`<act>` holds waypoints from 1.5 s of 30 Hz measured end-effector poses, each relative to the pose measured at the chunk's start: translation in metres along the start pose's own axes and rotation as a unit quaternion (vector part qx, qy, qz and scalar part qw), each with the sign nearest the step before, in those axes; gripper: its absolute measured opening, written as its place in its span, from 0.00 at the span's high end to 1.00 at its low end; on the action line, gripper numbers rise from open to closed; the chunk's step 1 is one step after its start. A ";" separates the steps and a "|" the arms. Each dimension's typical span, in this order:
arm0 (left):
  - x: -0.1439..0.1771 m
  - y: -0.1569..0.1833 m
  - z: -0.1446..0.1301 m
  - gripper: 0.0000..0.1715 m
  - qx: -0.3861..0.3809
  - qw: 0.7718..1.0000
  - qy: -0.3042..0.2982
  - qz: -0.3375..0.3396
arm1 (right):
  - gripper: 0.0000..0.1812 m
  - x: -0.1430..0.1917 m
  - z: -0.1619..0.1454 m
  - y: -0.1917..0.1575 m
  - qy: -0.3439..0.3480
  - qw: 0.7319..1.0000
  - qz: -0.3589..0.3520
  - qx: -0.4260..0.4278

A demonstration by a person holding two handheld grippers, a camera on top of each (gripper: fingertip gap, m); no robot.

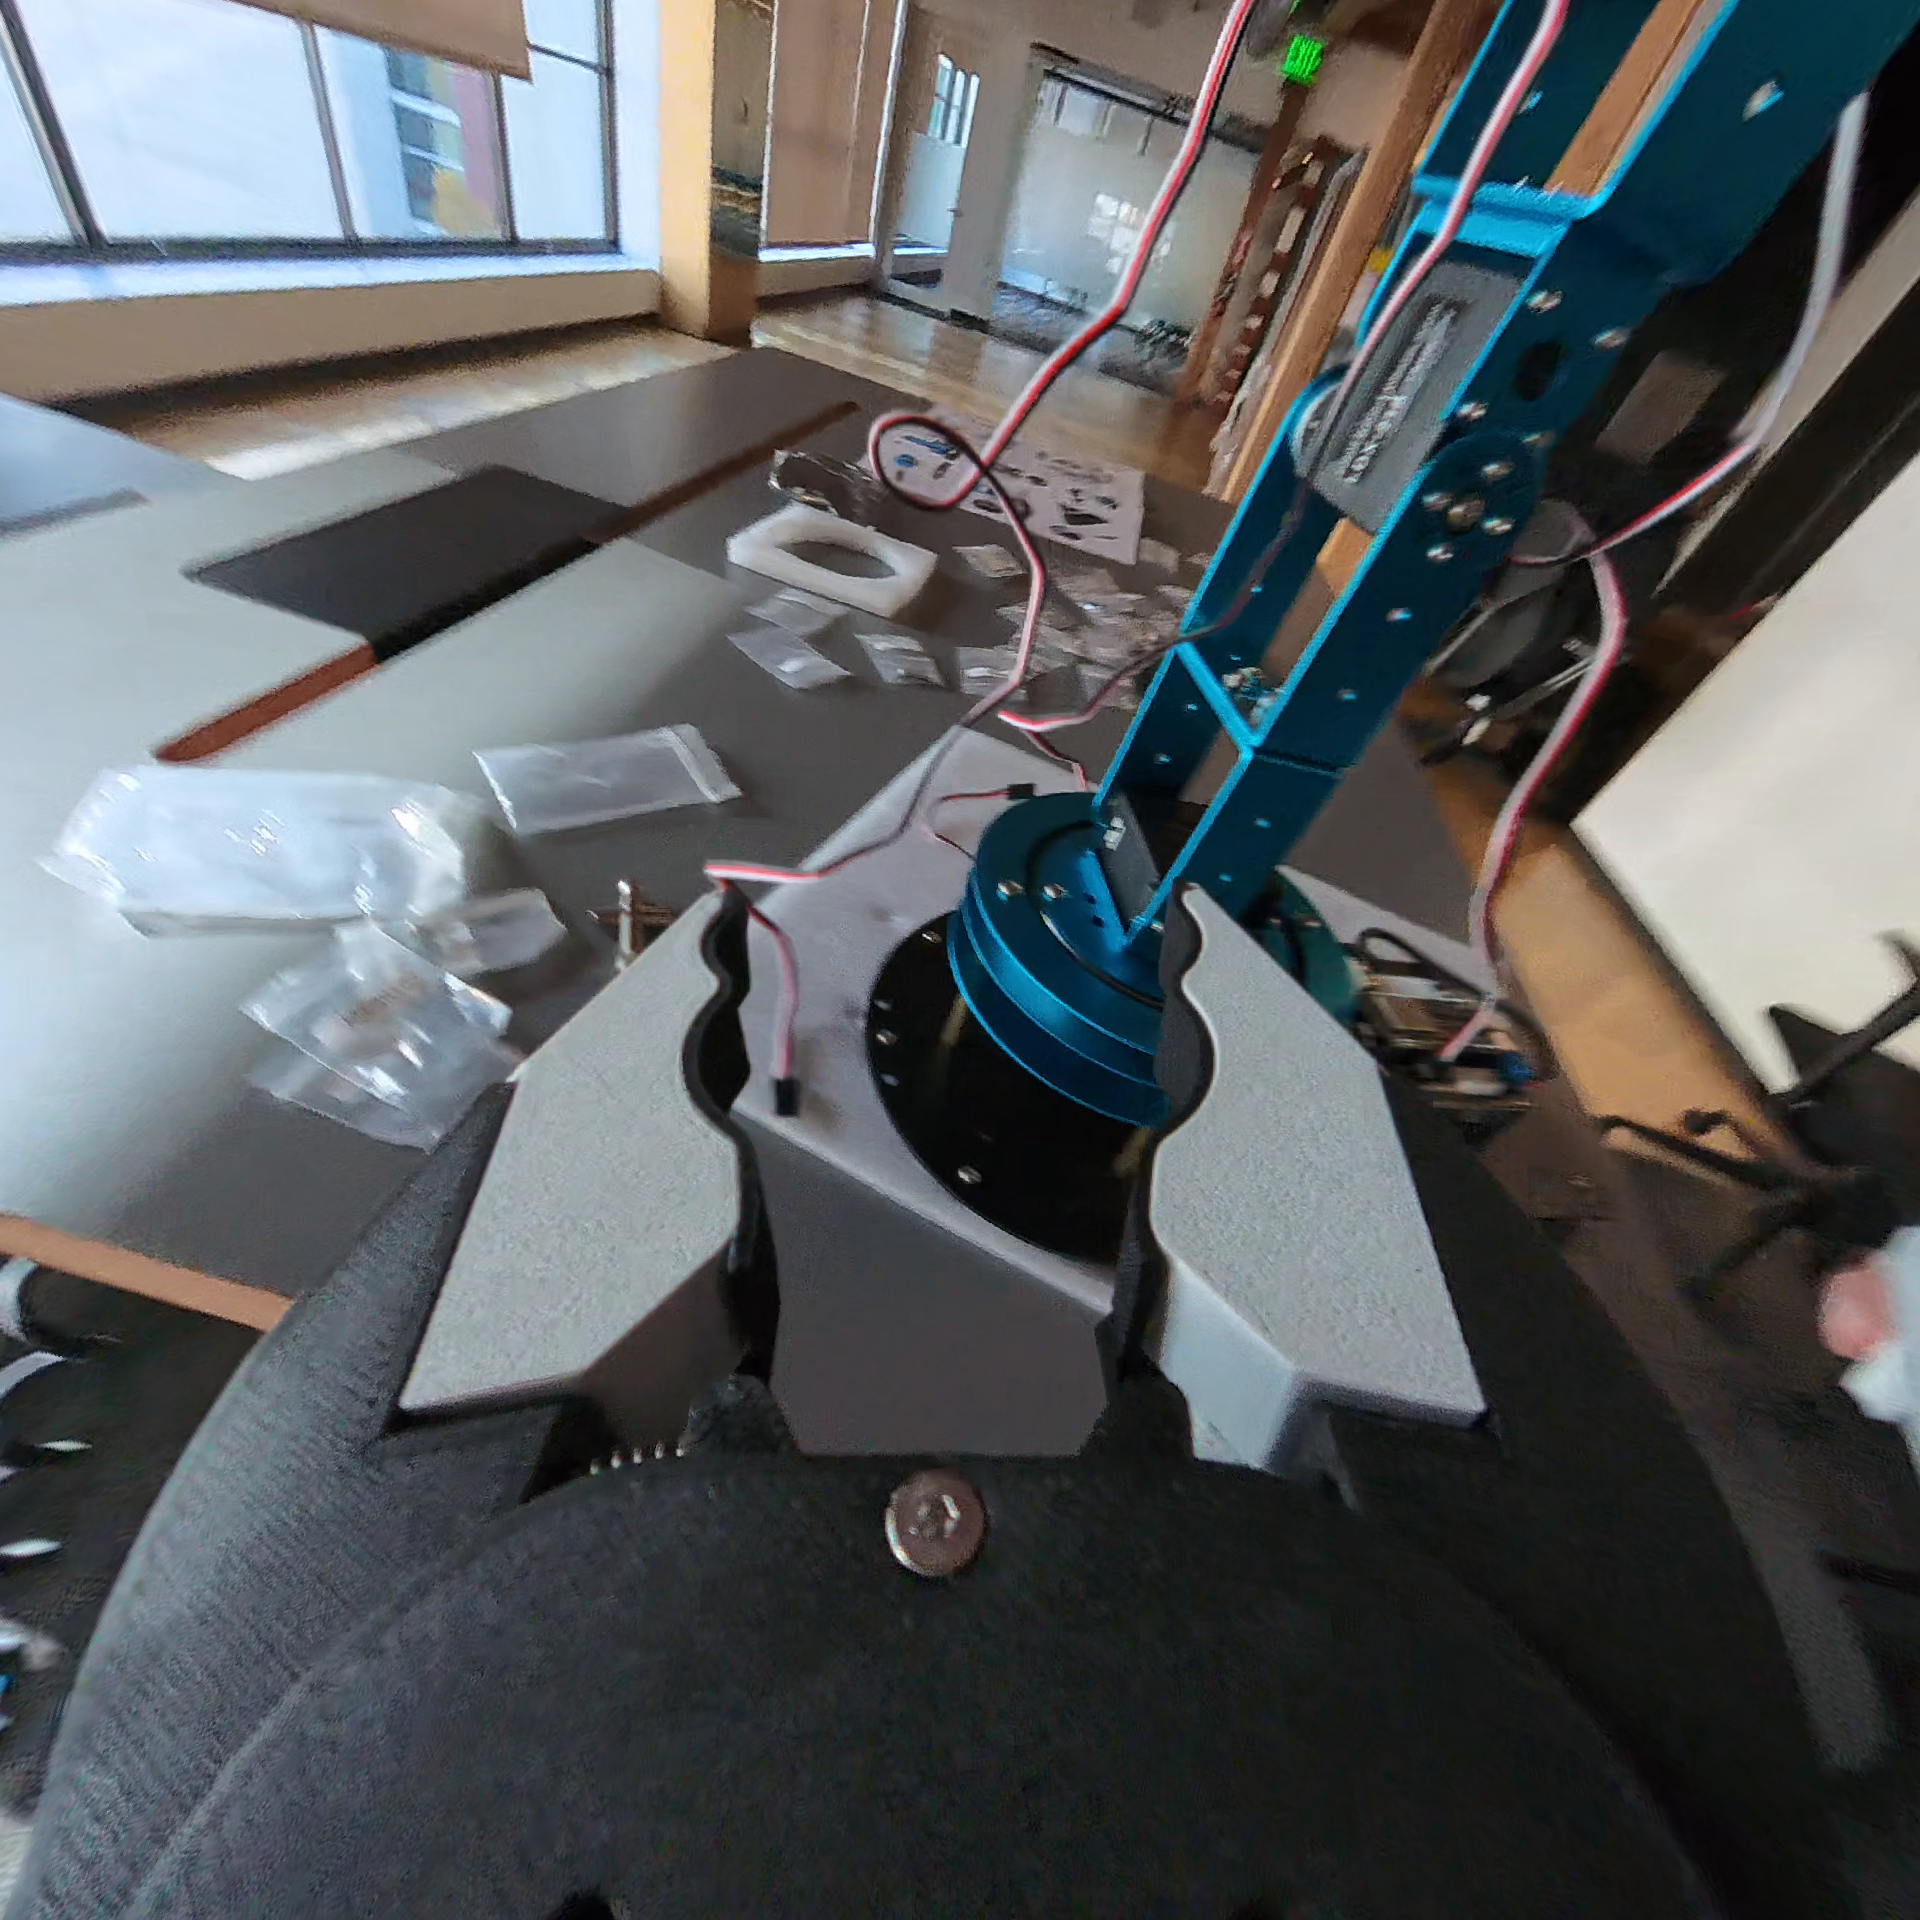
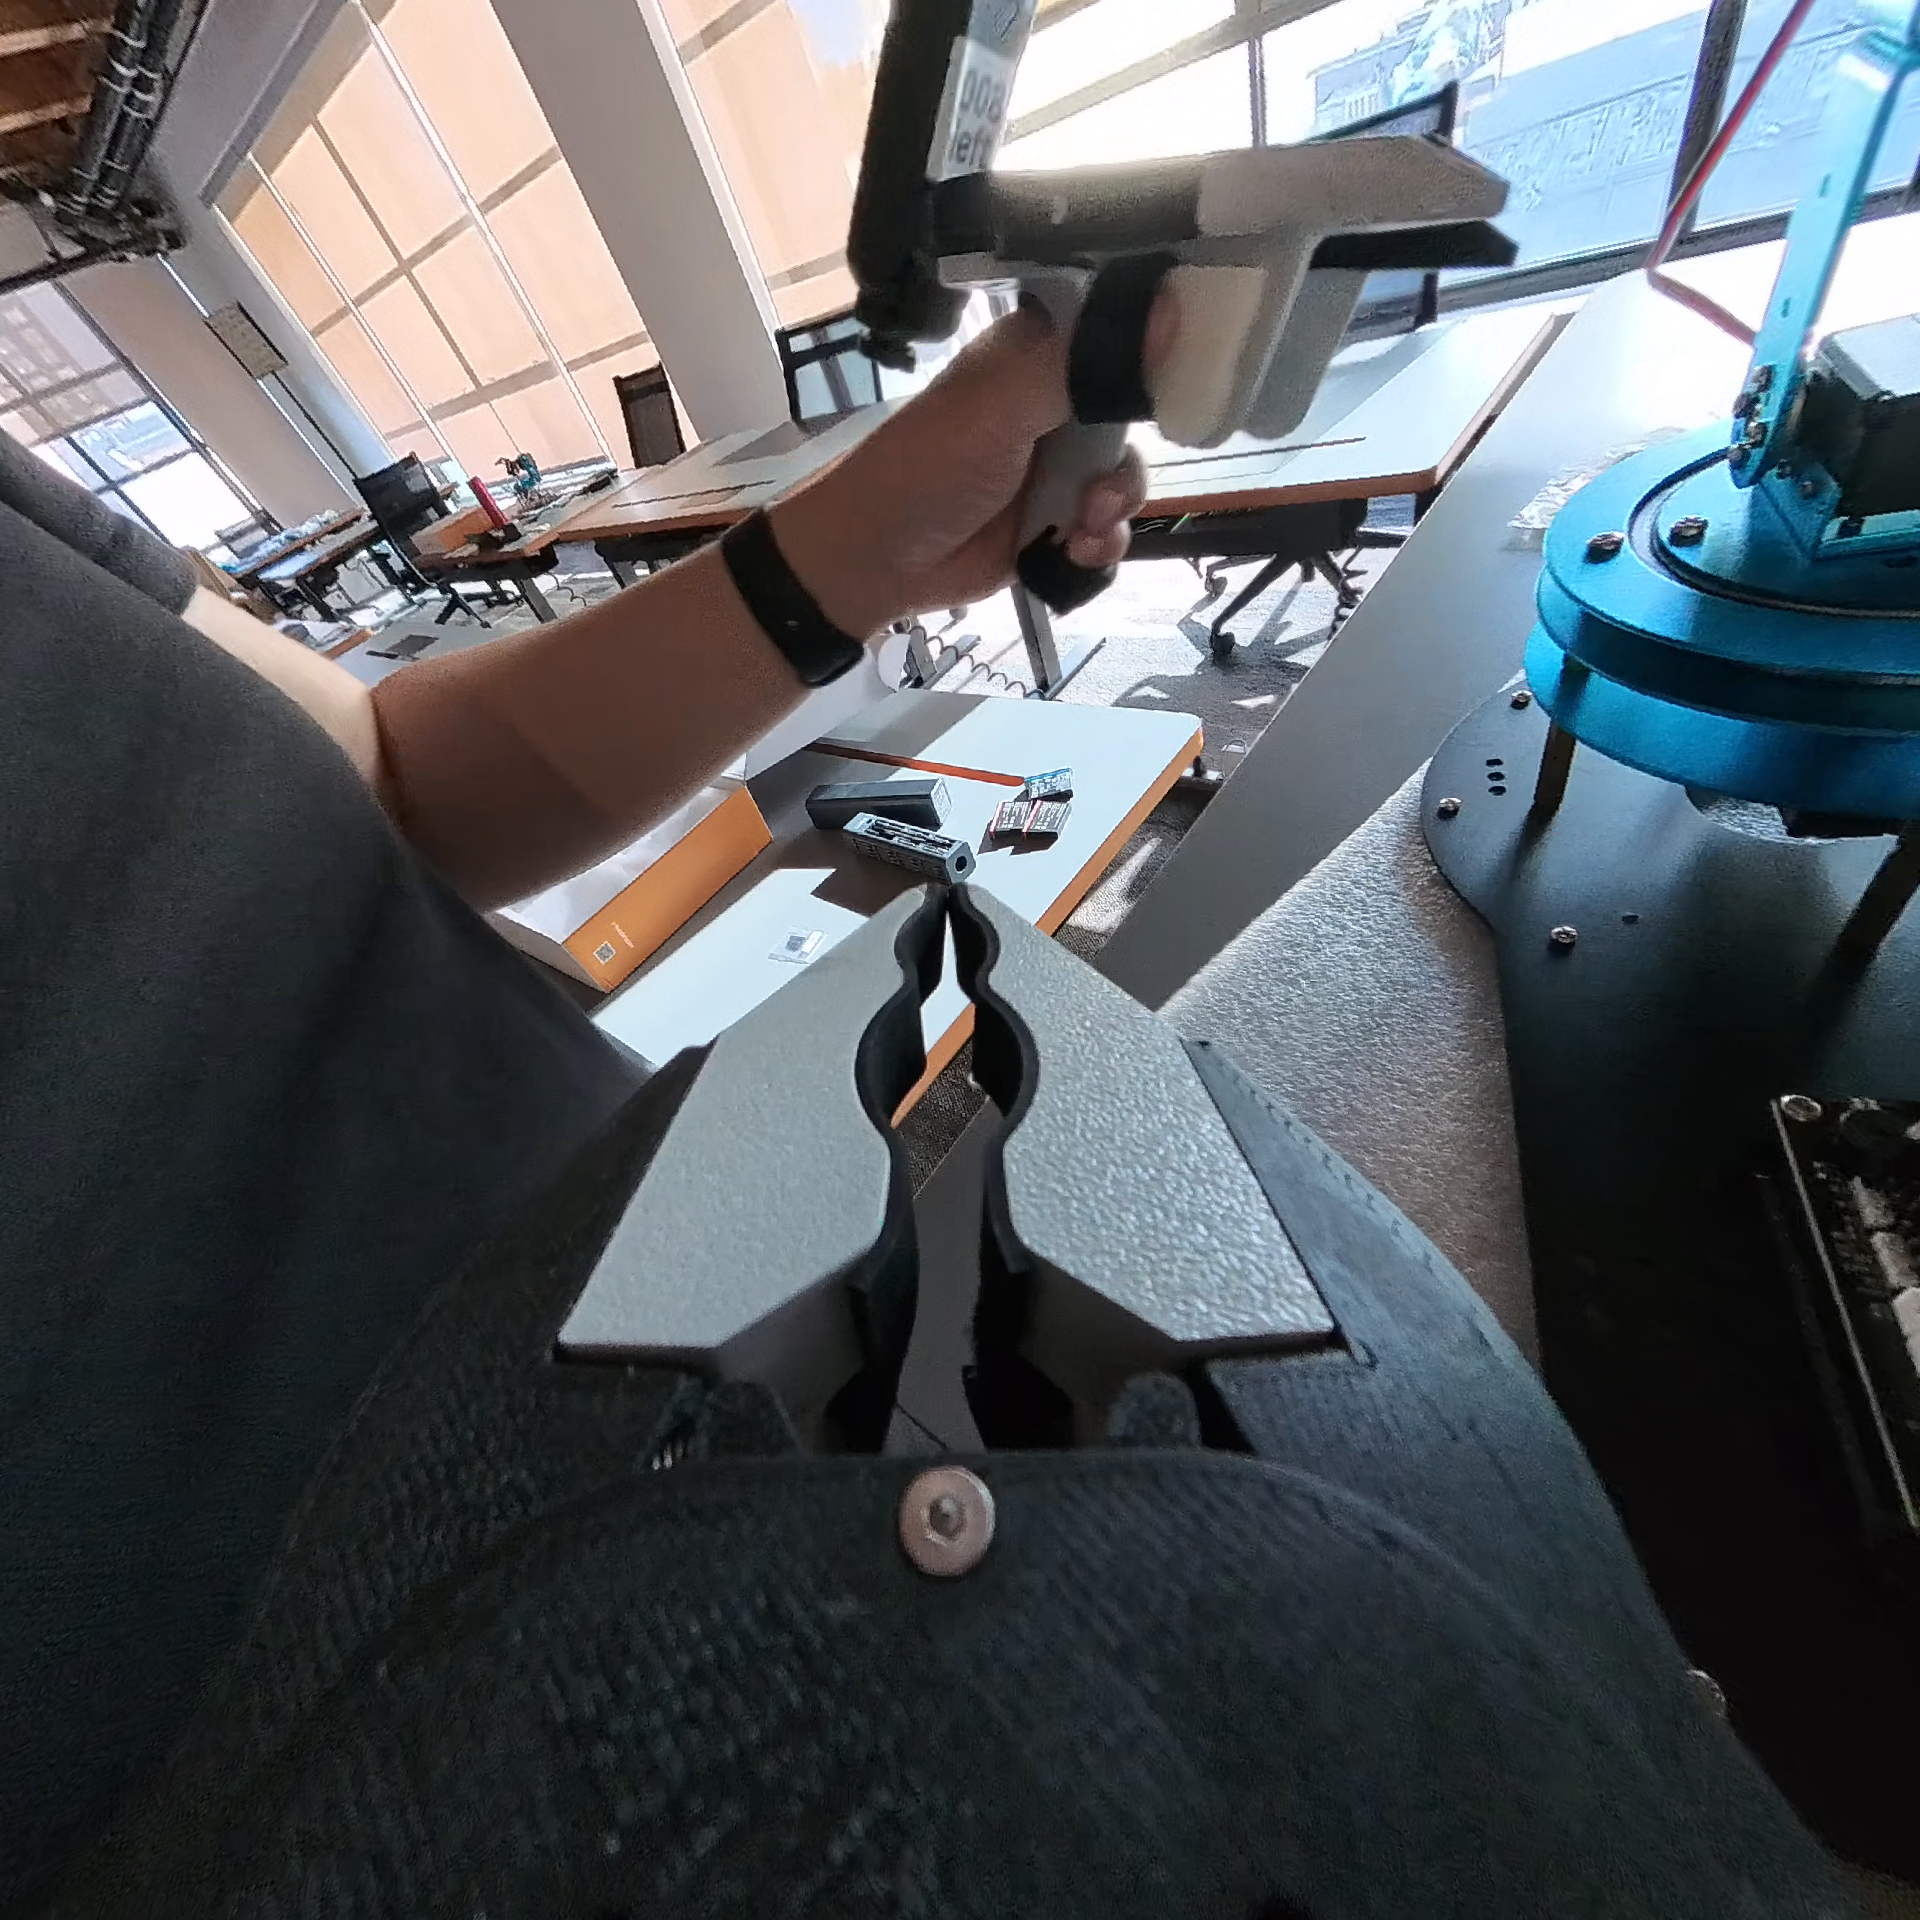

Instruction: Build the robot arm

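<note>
A blue metal robot arm kit point(image 1: 1351, 582) stands on a blue turntable point(image 1: 1049, 987) over a black round plate point(image 1: 914, 1039) in a grey box. My left gripper point(image 1: 951, 914) is open, its fingers either side of the turntable; the right finger point(image 1: 1278, 1122) overlaps the turntable's edge. A red-white-black servo wire with a black plug point(image 1: 784, 1091) hangs by the left finger point(image 1: 613, 1143). My right gripper point(image 2: 948, 906) is shut and empty, pointing left of the turntable point(image 2: 1714, 623) and its black plate point(image 2: 1558, 883). A hand holds the left gripper point(image 2: 1247, 239) higher up.
Clear plastic bags point(image 1: 270, 862), a white foam frame point(image 1: 831, 556) and a printed sheet point(image 1: 1049, 488) lie on the grey table point(image 1: 156, 644). A circuit board point(image 2: 1849, 1247) lies beside the plate. A lower side table point(image 2: 1122, 748) holds an orange box point(image 2: 655, 894) and black cases point(image 2: 883, 805).
</note>
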State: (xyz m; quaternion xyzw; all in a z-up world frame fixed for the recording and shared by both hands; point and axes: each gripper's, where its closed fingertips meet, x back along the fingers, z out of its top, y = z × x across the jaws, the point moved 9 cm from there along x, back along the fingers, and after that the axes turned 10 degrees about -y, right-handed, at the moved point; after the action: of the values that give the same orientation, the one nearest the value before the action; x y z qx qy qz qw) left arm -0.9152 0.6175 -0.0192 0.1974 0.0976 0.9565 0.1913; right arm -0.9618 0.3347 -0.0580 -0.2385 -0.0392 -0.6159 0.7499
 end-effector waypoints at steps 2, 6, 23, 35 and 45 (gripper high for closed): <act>-0.014 -0.003 0.007 0.51 -0.032 0.999 -0.009 0.012 | 1.00 0.001 0.000 0.002 0.003 1.000 -0.001 -0.001; -0.039 -0.007 0.013 0.57 -0.054 0.998 -0.036 0.014 | 0.99 0.003 -0.001 0.003 0.007 1.000 -0.004 0.000; -0.033 -0.022 -0.003 1.00 -0.030 0.999 -0.033 -0.020 | 0.99 -0.001 -0.003 0.012 -0.007 0.999 -0.042 -0.015; 0.036 -0.014 -0.009 1.00 0.049 0.984 -0.005 -0.172 | 0.95 -0.058 0.022 0.017 -0.032 0.998 -0.059 0.003; 0.066 0.034 -0.010 1.00 0.058 0.952 0.047 -0.296 | 0.73 -0.094 0.040 0.016 0.000 0.997 -0.075 -0.015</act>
State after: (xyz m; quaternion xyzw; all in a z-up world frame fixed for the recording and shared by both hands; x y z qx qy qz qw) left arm -0.9861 0.6121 0.0029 0.1253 0.2159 0.8580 0.4489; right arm -0.9597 0.4386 -0.0607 -0.2461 -0.0482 -0.6706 0.6982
